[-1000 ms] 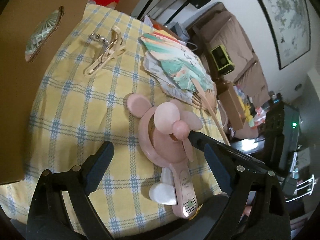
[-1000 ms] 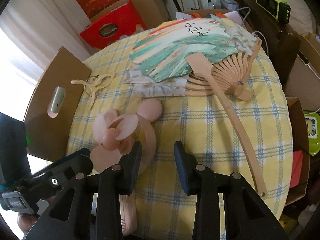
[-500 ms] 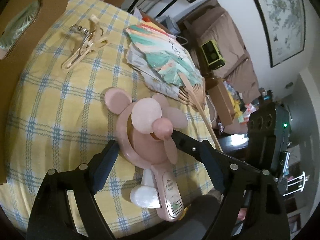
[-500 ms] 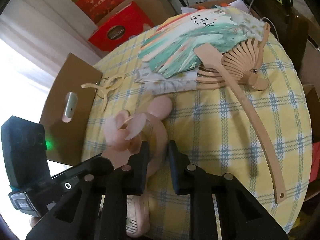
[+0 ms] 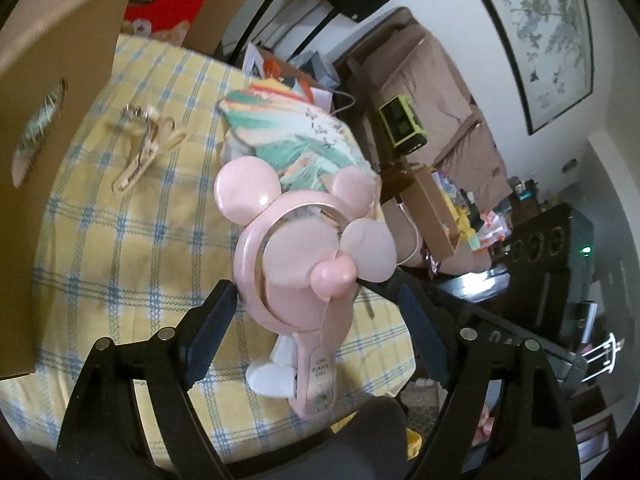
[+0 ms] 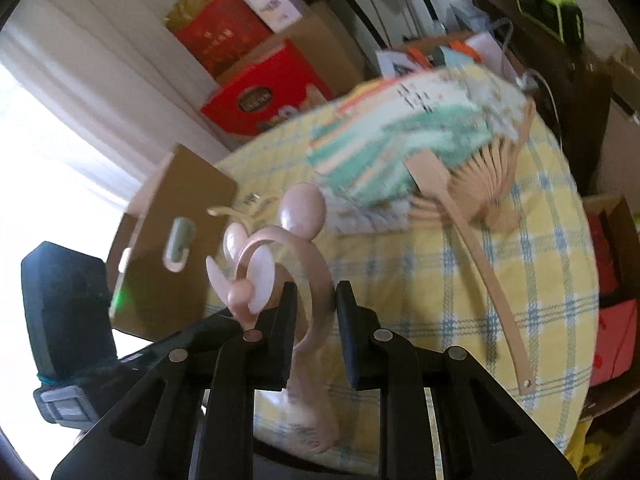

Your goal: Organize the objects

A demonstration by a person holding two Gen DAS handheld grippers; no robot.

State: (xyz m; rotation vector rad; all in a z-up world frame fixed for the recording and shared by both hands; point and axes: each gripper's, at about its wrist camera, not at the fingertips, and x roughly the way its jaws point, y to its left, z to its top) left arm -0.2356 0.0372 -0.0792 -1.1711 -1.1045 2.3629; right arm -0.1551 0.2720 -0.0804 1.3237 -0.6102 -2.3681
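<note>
A pink handheld fan with round mouse ears [image 5: 296,248] is lifted off the yellow checked tablecloth [image 5: 120,240]. My right gripper [image 6: 316,300] is shut on the fan's pink ring [image 6: 316,280] and holds it upright. My left gripper [image 5: 316,316] is open, its fingers on either side of the fan without gripping it. A painted folding fan [image 6: 404,140] and a long wooden back scratcher [image 6: 480,256] lie on the cloth beyond.
A cardboard box [image 5: 44,92] with a handle hole stands at the table's left edge. A cream clothes clip [image 5: 140,152] lies near it. Red gift boxes [image 6: 256,92] stand behind the table. A sofa and clutter [image 5: 440,140] lie to the right.
The right gripper closed on the pink fan's ring and raised it from lying flat to upright above the cloth. The left gripper stayed open around it.
</note>
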